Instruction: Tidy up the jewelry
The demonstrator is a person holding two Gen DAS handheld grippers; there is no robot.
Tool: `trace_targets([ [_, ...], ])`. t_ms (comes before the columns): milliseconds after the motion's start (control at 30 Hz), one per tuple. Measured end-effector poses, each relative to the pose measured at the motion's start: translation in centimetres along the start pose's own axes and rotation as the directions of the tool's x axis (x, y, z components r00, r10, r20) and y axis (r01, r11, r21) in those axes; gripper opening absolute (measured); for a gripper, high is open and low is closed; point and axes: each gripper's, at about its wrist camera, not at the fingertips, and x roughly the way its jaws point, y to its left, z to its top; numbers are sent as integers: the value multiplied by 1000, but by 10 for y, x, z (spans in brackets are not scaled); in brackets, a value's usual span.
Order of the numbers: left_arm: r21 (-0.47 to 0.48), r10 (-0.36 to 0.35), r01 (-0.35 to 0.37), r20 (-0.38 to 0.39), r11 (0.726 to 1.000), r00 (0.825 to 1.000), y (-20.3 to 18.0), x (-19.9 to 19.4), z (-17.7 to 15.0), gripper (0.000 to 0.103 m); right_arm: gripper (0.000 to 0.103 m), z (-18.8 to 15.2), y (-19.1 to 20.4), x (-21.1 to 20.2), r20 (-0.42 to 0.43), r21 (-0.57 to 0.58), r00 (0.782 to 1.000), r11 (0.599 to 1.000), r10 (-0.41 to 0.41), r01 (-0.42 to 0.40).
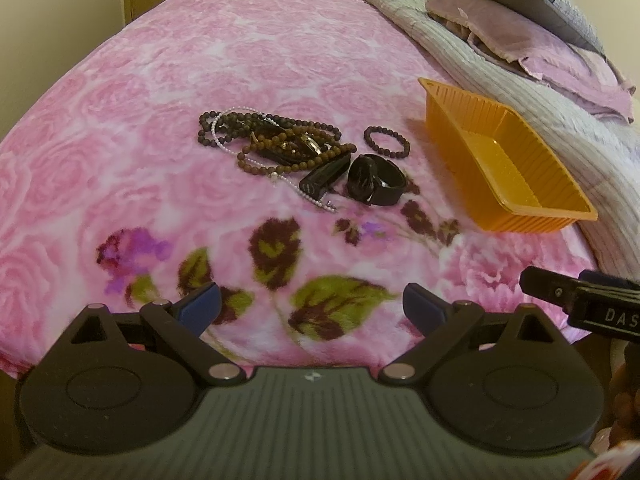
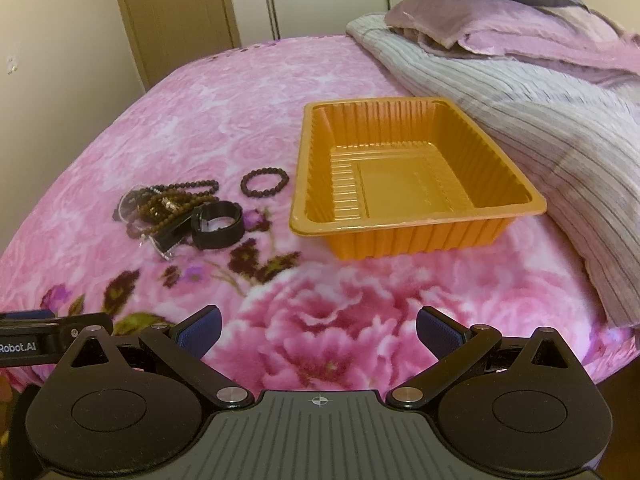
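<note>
Left wrist view: both grippers' jaws gape empty; one orange tray, one dark bead bracelet, one tangled heap.

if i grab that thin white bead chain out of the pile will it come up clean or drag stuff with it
The white bead chain likely hangs limp, since it snakes loosely. It threads through the brown bead strands, so it probably drags them. Its beads look tiny, so the open left gripper may slip.
</note>
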Motion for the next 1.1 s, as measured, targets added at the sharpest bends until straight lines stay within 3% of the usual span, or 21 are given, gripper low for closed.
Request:
trace_targets([
  [167,-53,-34,35,15,998,999,8,2,3,97,102,1,-30,-10,78,108,997,994,7,-15],
  [333,-79,-53,54,13,995,999,10,9,8,97,102,8,-74,-22,216,233,976,972,-26,-26],
  [433,-94,-63,64,12,994,998,9,14,11,97,101,18,-106,-20,252,304,965,953,-67,-14],
  [533,-110,-72,73,19,991,997,9,20,12,97,85,31,-133,-11,260,334,960,942,-105,13],
  [700,-142,-117,121,43,982,992,6,31,15,97,77,44,-161,13,250,318,961,947,-116,31],
  [767,-149,-146,156,72,976,987,5,35,16,97,65,47,-165,26,237,306,966,951,-106,29],
  [1100,-171,-225,241,105,956,969,-7,54,22,97,40,47,-179,68,185,298,981,955,-58,0],
])
